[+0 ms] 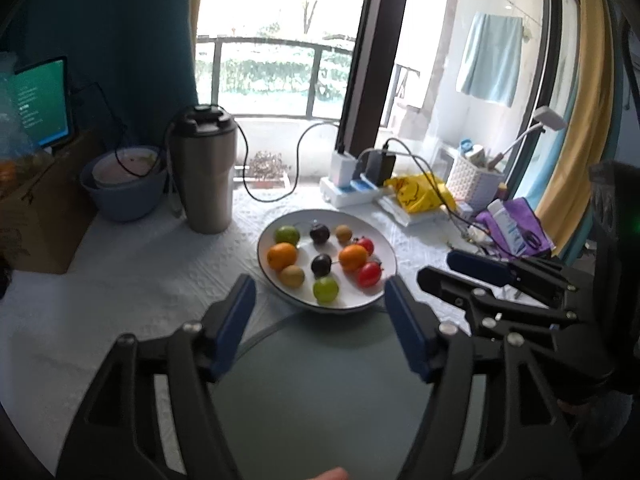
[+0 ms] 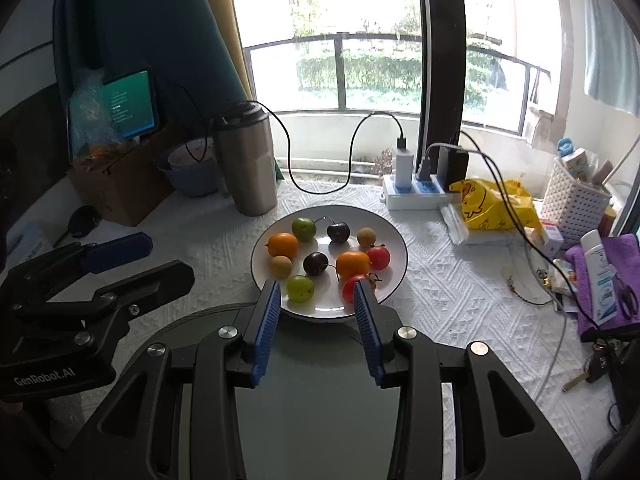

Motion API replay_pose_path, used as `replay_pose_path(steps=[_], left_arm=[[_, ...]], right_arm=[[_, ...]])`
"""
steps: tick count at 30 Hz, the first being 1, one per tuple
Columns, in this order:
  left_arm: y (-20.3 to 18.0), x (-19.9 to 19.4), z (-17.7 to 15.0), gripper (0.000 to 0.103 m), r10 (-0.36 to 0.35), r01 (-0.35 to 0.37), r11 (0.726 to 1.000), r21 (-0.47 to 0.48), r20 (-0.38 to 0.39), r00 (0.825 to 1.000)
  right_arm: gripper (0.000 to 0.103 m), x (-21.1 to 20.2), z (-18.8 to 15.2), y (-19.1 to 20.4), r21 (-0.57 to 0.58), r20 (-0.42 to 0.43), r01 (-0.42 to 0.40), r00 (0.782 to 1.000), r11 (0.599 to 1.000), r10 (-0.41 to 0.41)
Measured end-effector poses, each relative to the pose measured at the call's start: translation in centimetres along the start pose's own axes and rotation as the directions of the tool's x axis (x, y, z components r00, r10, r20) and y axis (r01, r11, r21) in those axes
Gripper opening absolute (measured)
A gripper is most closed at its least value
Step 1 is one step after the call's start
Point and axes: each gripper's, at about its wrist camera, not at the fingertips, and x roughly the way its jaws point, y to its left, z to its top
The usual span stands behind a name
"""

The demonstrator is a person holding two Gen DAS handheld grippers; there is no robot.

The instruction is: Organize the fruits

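plate: white plate (image 2: 394,248) with a dark rim line, on the white textured cloth (image 2: 440,288), just beyond the dark round mat (image 2: 320,400). Holds ten small fruits, loosely paired.
contents: two oranges (image 2: 283,244), two green fruits (image 2: 300,288), two dark cherries (image 2: 316,263) with stems, two brown longan-like ones (image 2: 280,267), two red ones (image 2: 378,257). All single layer, mostly apart; near orange touches the red pair.
handling: small, round, light, smooth skin, so my read is they roll and squirt out of a hard pinch. Cherries and reds look soft; go gentle. Oranges firmer, widest.
grip point: across the widest part, pads either side, coming from above. Avoid the stems.
left gripper (image 1: 320,300): fingers spread wide, nothing between them, hovering short of the plate's near rim.
right gripper (image 2: 316,296): fingers spread, empty, tips over the near rim; nearest red fruit sits just behind the right-hand pad (image 2: 366,312).
other containers: steel tumbler (image 2: 250,164), lid on; blue bowl (image 1: 124,192) with a smaller bowl nested inside; white perforated basket (image 2: 576,196) with bottles and tubes. No separate sorting container visible.
risk: a nudged fruit rolls into its neighbours.
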Motion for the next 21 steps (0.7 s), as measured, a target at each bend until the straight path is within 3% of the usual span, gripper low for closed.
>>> replay_pose_path(steps=[13, 17, 21], left_arm=[[-0.7, -5.2, -0.4, 0.073, 0.033, -0.034, 0.999, 0.021, 0.074, 0.997], [-0.7, -6.5, -0.6, 0.073, 0.054, -0.057, 0.998, 0.035, 0.089, 0.995], [-0.6, -8.0, -0.6, 0.073, 0.074, -0.079, 0.996, 0.045, 0.113, 0.991]], right_arm=[[0.040, -5.6, -0.5, 0.9, -0.007, 0.074, 0.045, 0.996, 0.999, -0.045], [0.052, -7.5, -0.6, 1.1, -0.006, 0.107, 0.060, 0.992, 0.998, -0.059], [0.055, -9.5, -0.7, 1.0, 0.000, 0.138, 0.082, 0.987, 0.997, -0.081]])
